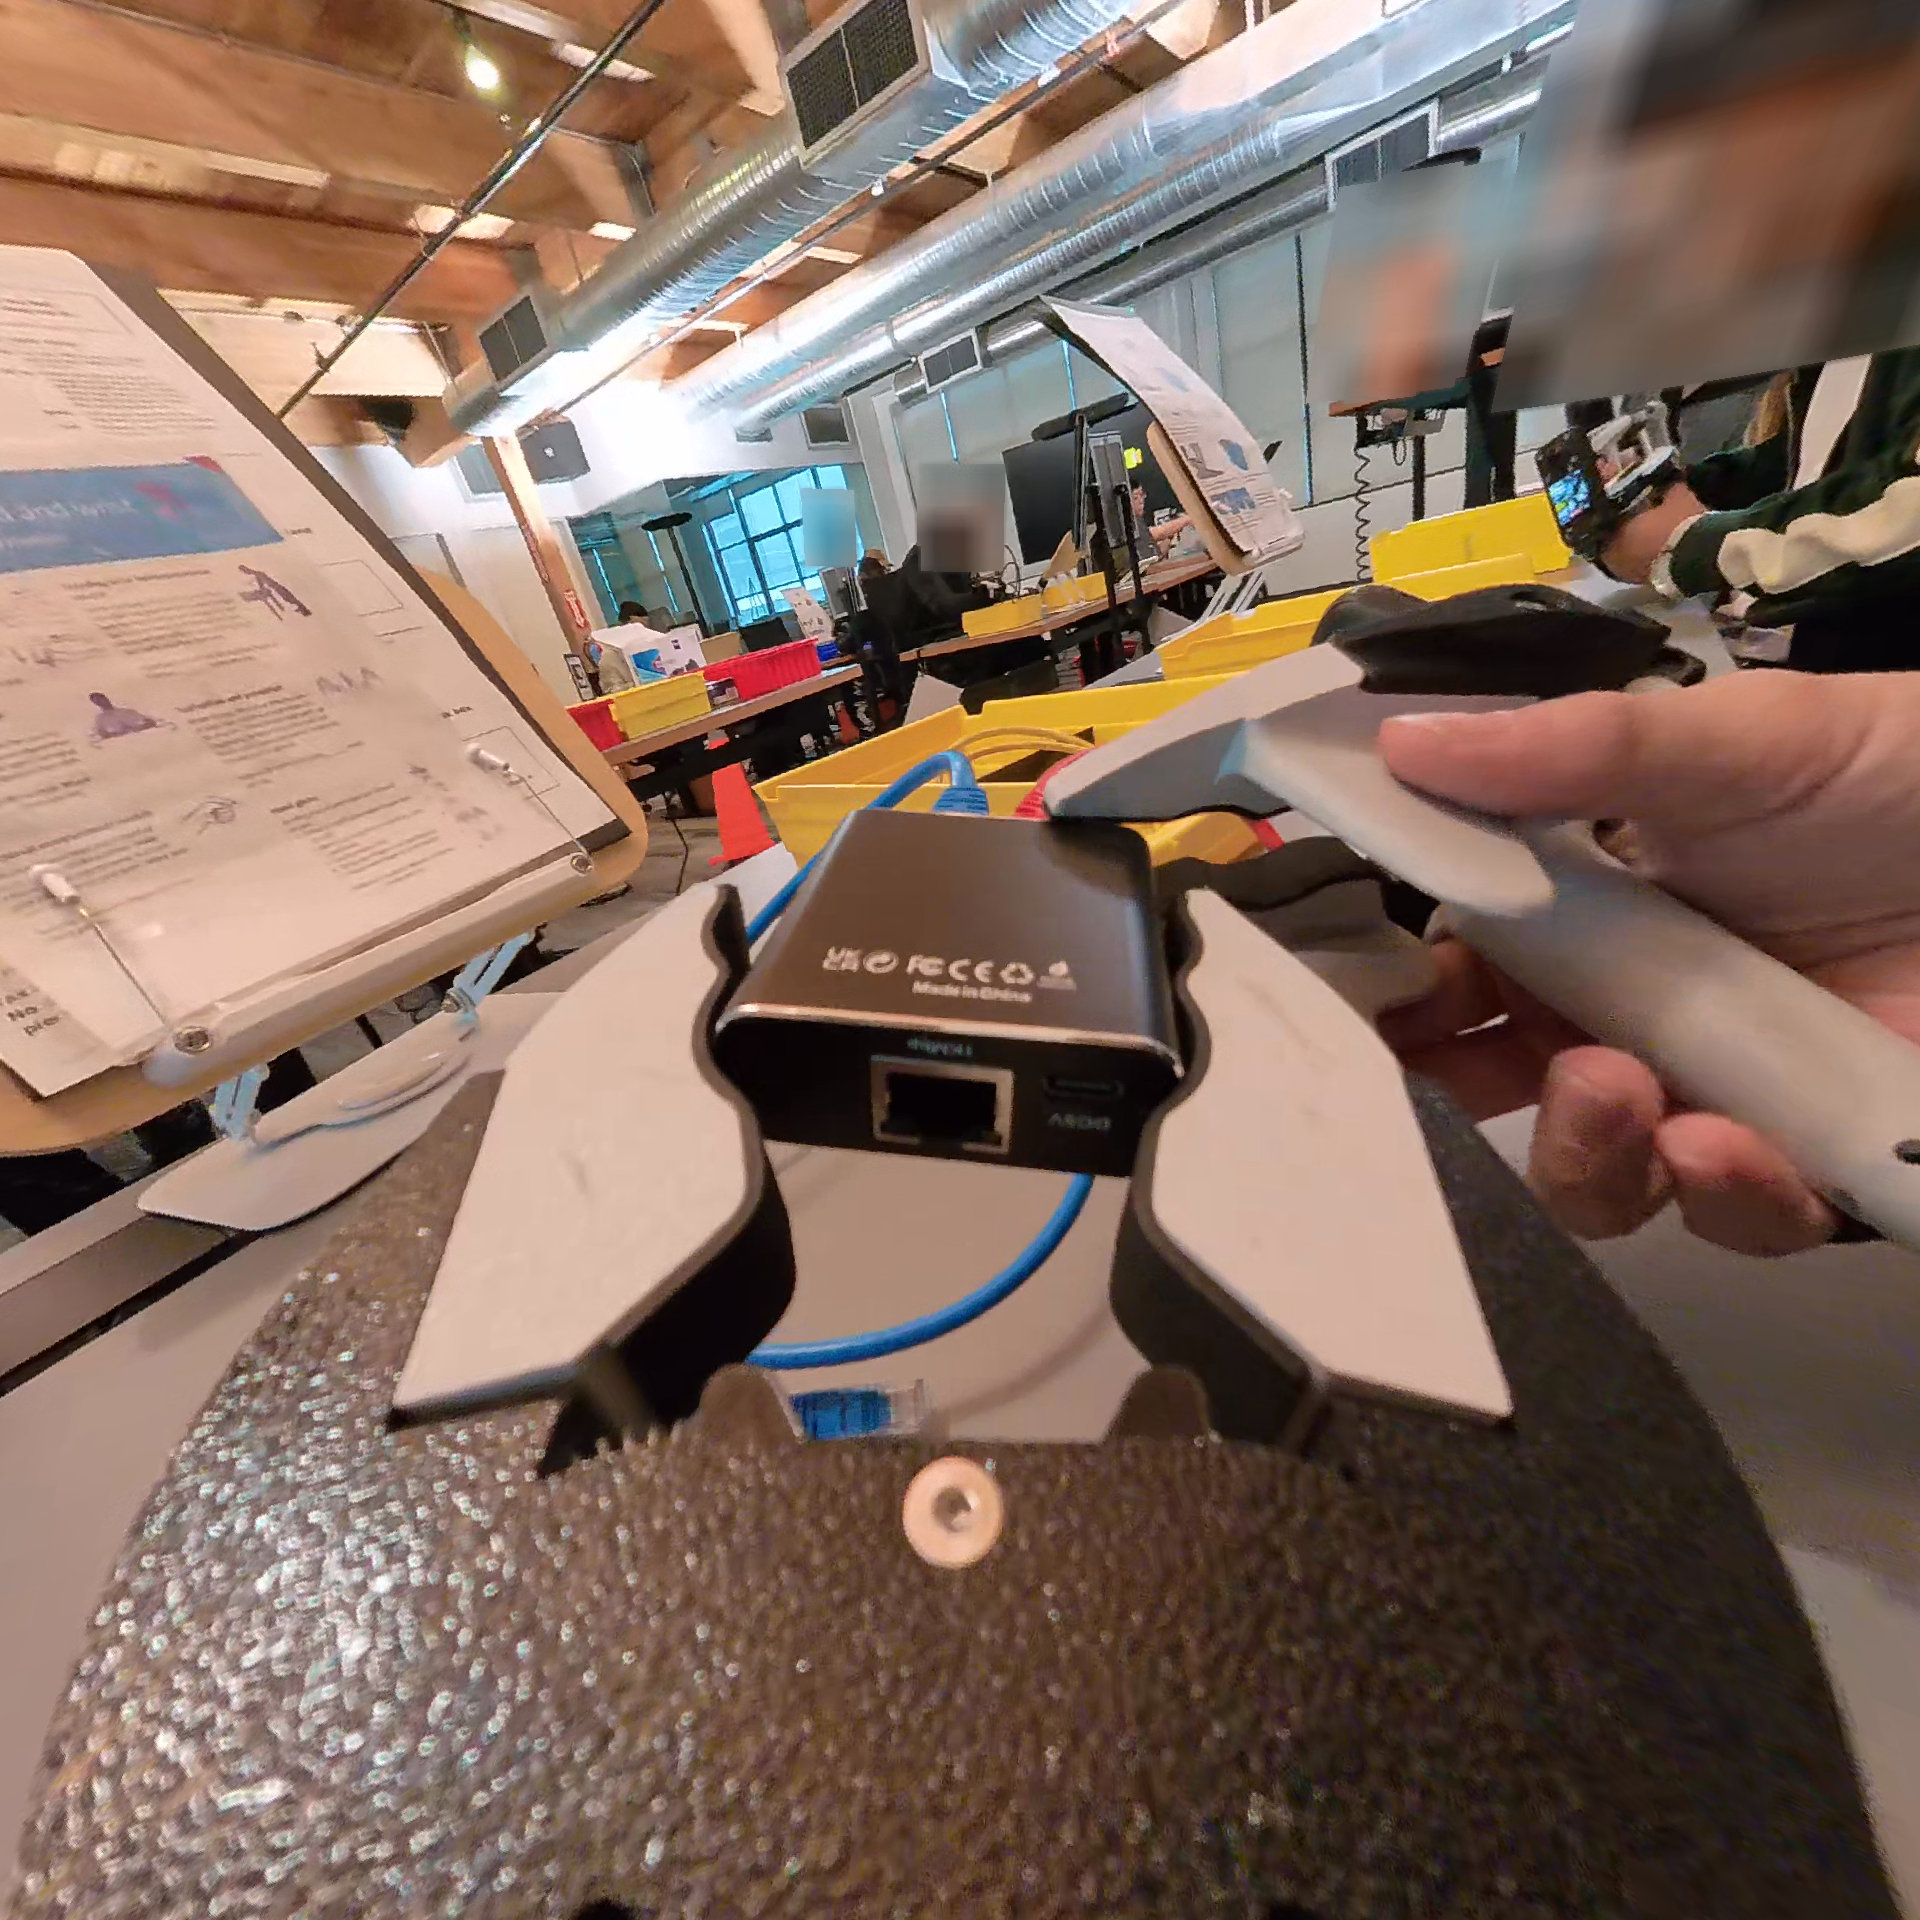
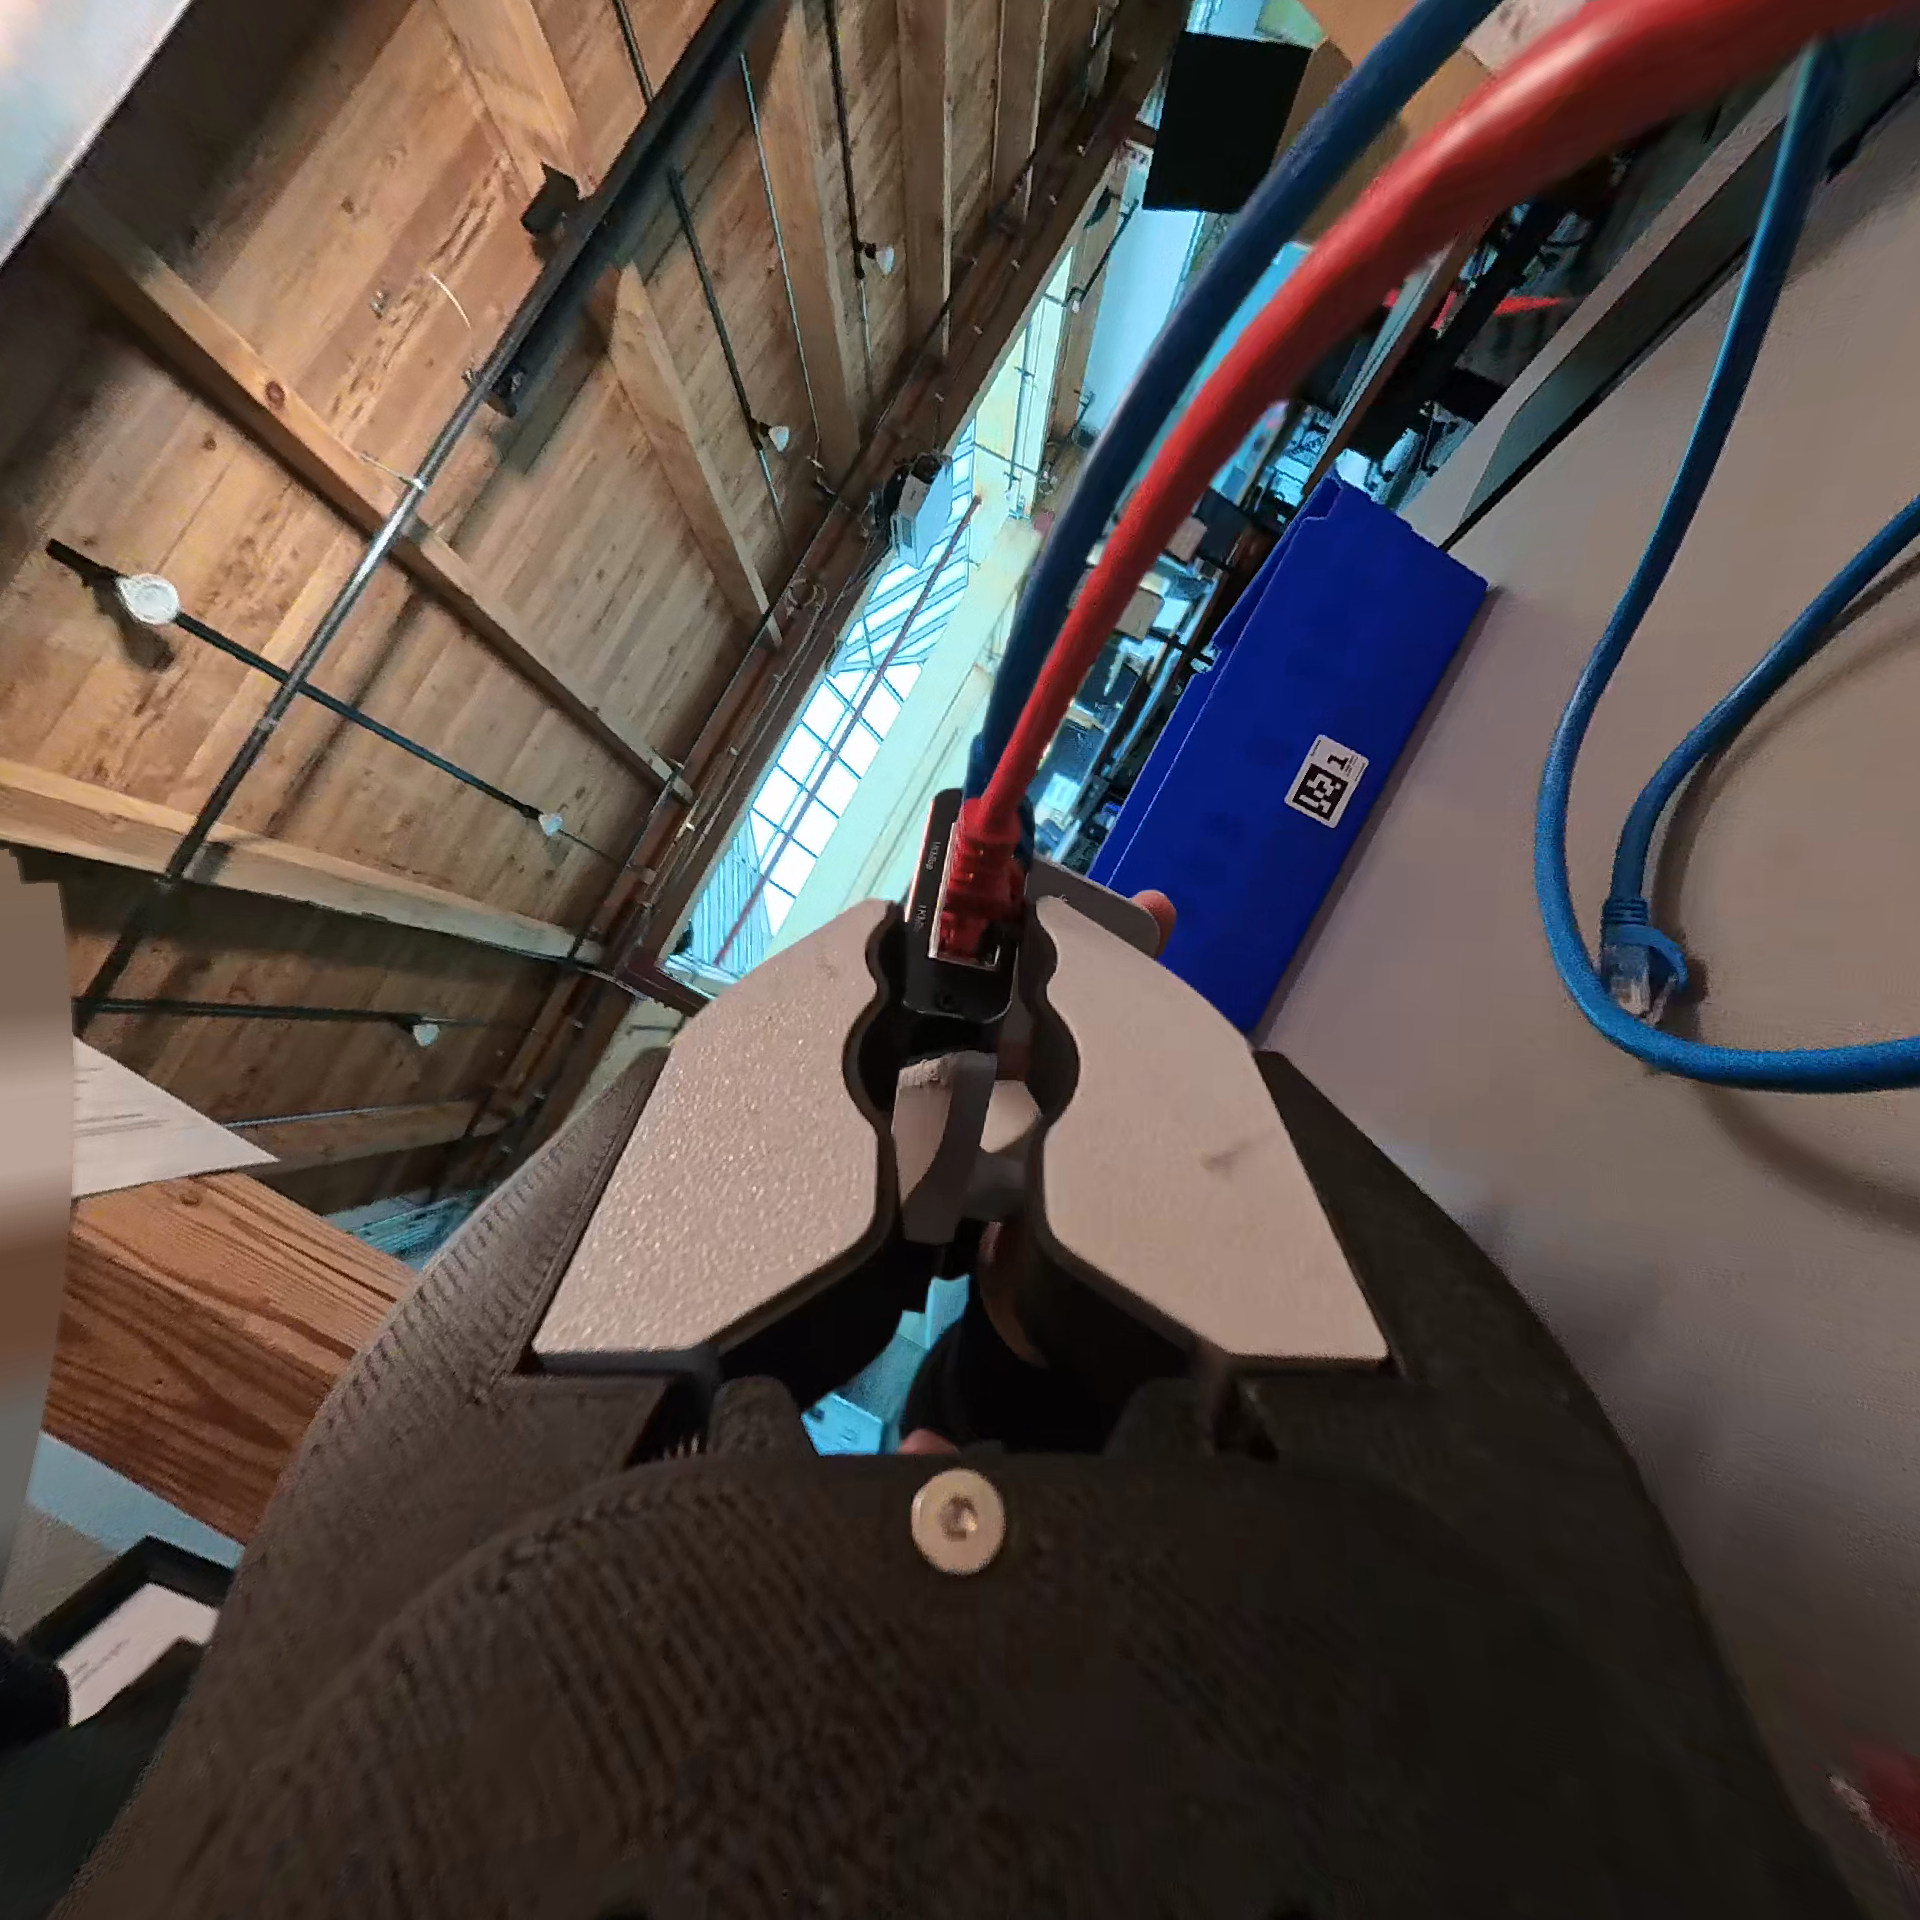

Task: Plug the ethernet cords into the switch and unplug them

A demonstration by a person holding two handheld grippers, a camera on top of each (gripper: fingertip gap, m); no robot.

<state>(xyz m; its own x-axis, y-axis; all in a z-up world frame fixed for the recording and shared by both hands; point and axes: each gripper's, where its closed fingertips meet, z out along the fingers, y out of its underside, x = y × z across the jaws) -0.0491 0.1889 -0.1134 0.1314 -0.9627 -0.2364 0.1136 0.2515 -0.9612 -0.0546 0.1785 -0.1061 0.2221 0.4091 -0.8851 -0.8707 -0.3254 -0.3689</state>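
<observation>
Switch: small black rectangular metal network switch (image 1: 951, 971), lifted off the grey table (image 1: 260, 1382), long axis running from the left wrist camera toward 12 o'clock; one empty port facing the camera at 6 o'clock.

Left tongs: grey-padded left gripper (image 1: 951, 1029) is clenching the switch by its two long sides, pads touching at 9 and 3 o'clock.

Right tongs: right gripper (image 2: 961, 971) is reaching in from 3 o'clock in the left view, tips over the switch's far end. In its own view the fingers are nearly closed around the switch's port end and the red plug; whether they are pinching plug or housing, cannot tell.

Red cord: red ethernet cable (image 2: 1122, 540) with its moulded plug (image 2: 977, 878) sitting in a far-end port, cable arcing away toward 1 o'clock in the right view.

Blue cords: one blue ethernet cable (image 1: 914, 774) also seated at the far end, looping beneath the switch; a loose blue connector (image 2: 1631, 951) lying on the table at 3 o'clock, well apart.

Key relation: plug axis is lining up with the switch's long axis, so pulling should go straight away from the left tongs; right hand nearer the plug.

Risk, as judged: tilting the pull could jam the latch.
</observation>
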